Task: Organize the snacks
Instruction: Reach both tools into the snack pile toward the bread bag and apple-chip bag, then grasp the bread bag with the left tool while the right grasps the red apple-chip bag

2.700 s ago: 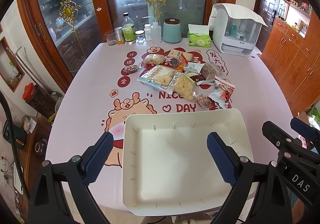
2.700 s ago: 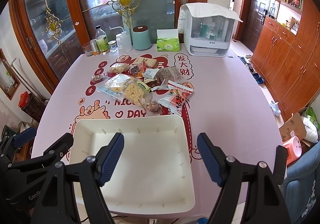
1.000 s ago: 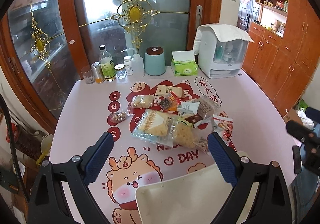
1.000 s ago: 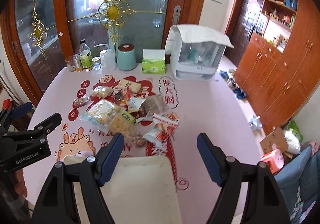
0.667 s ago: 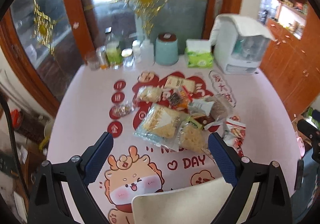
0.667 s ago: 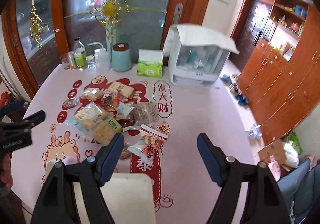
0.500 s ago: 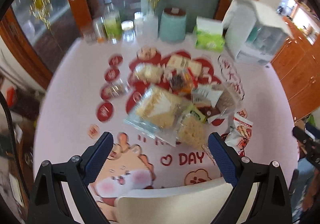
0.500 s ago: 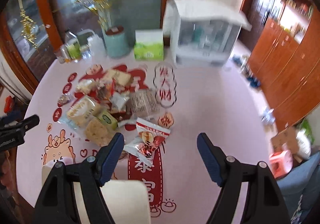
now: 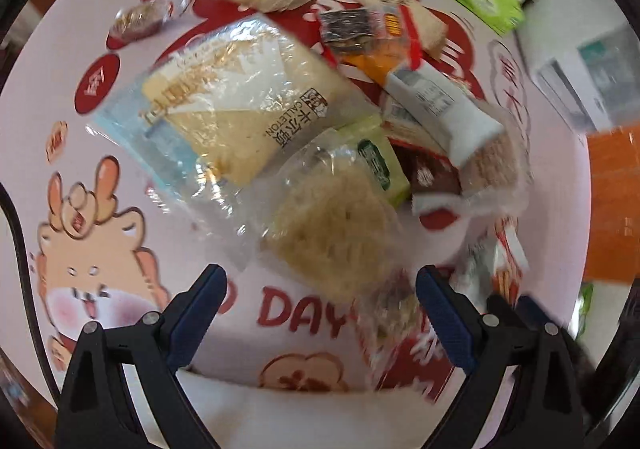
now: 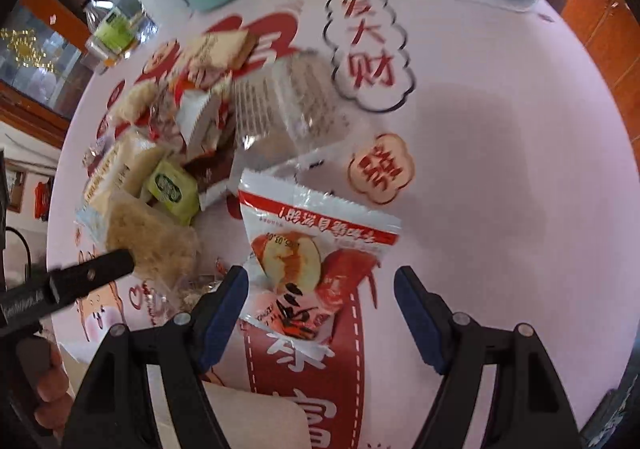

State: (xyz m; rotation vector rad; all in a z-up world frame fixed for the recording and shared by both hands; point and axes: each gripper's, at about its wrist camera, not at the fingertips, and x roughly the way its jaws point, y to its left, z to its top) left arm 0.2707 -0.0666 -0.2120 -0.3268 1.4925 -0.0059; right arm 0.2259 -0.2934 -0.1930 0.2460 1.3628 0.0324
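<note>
While both grippers hung wide open and empty, the left gripper faced one rice-cracker pack; only the right gripper view showed one red apple-print packet, near the white tray.

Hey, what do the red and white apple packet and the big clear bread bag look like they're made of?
Apple packet: looks like glossy printed plastic film, opaque, with a crimped serrated top edge and creases.
Bread bag: thin clear plastic film, likely cellophane-type; bright wrinkle glare, and the pale slices show through it.
</note>
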